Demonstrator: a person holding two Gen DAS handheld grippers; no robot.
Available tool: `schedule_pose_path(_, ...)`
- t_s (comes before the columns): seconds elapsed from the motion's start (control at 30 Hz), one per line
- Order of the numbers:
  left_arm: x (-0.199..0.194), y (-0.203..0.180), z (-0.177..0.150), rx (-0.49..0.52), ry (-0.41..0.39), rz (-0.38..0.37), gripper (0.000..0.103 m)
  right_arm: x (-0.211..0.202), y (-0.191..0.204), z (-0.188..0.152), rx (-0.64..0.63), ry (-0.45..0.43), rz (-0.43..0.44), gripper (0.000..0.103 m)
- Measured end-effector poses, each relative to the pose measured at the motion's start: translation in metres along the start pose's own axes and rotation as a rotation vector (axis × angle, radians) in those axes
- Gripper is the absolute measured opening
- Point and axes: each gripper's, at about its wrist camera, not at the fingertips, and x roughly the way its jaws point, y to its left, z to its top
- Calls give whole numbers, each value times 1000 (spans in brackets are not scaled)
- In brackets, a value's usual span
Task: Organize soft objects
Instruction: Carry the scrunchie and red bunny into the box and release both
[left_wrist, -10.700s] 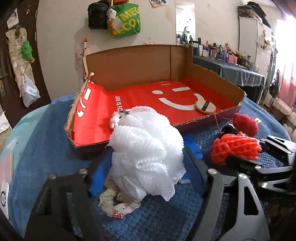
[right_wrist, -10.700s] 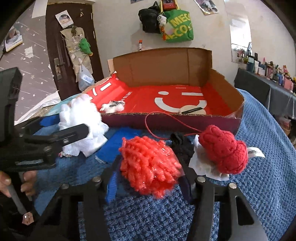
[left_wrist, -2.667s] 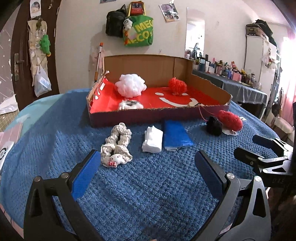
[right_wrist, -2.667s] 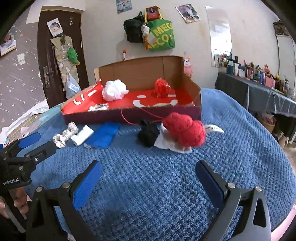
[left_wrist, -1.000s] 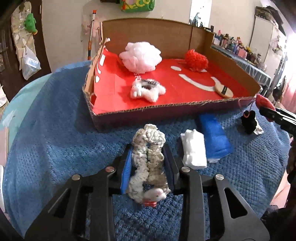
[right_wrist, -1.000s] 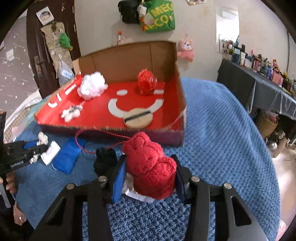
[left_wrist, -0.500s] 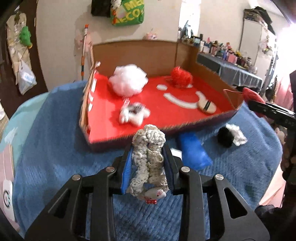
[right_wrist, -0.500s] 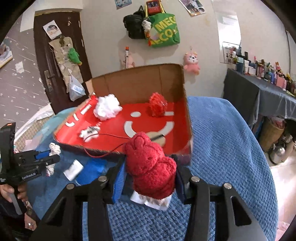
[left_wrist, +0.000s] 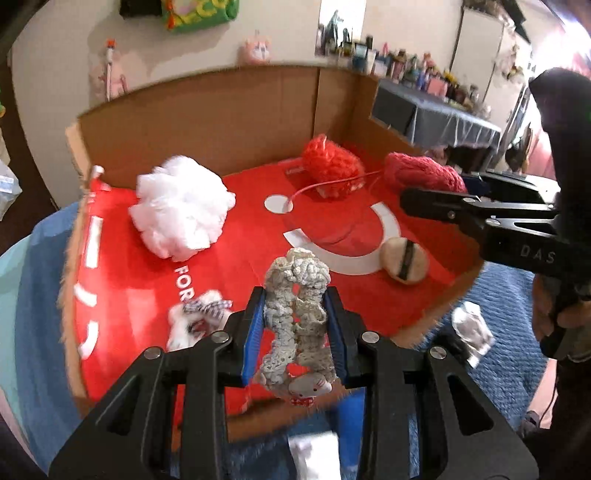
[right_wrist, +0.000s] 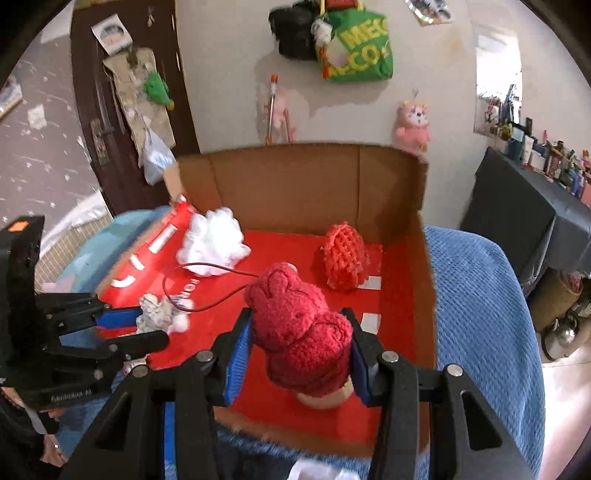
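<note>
Grippers hang over a cardboard box (left_wrist: 236, 110) lined in red, which sits on a blue blanket (right_wrist: 480, 295). Left gripper (left_wrist: 295, 317) is clenched on a cream crocheted scrunchie (left_wrist: 297, 295), its blue pads pressing both sides, above the box's near edge. Right gripper (right_wrist: 301, 343) grasps a dark red knitted toy (right_wrist: 301, 325) above the box's near right corner; a red cord (right_wrist: 207, 273) trails from the toy across the red floor.

Inside the box, a white mesh puff (left_wrist: 181, 212) lies toward the far left corner, an orange-red mesh puff (left_wrist: 332, 166) near the far right corner, a round tan pad with a dark strap (left_wrist: 404, 260) by the right edge, and a small white fluffy thing (left_wrist: 195, 321) near the front edge.

Outside the box, by its near edge, a blue cloth (left_wrist: 349, 435), a white folded piece (left_wrist: 314, 454) and a crumpled white scrap (left_wrist: 471, 328) rest on the blanket, all blurred. A hand (left_wrist: 565, 321) holds the right gripper's handle.
</note>
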Motion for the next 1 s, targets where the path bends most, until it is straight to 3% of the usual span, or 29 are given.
schedule_pose_path(0.3, 53, 9, 22, -9, 120, 17, 30, 61, -7, 17, -30, 182, -57, 49)
schedule_pose_path(0.63, 73, 9, 37, -36, 155, 45, 30, 100, -10, 12, -42, 318, -108, 49)
schedule_pose_path(1.0, 79, 3, 41, -18, 163, 75, 30, 112, -13, 10, -30, 347, -120, 50)
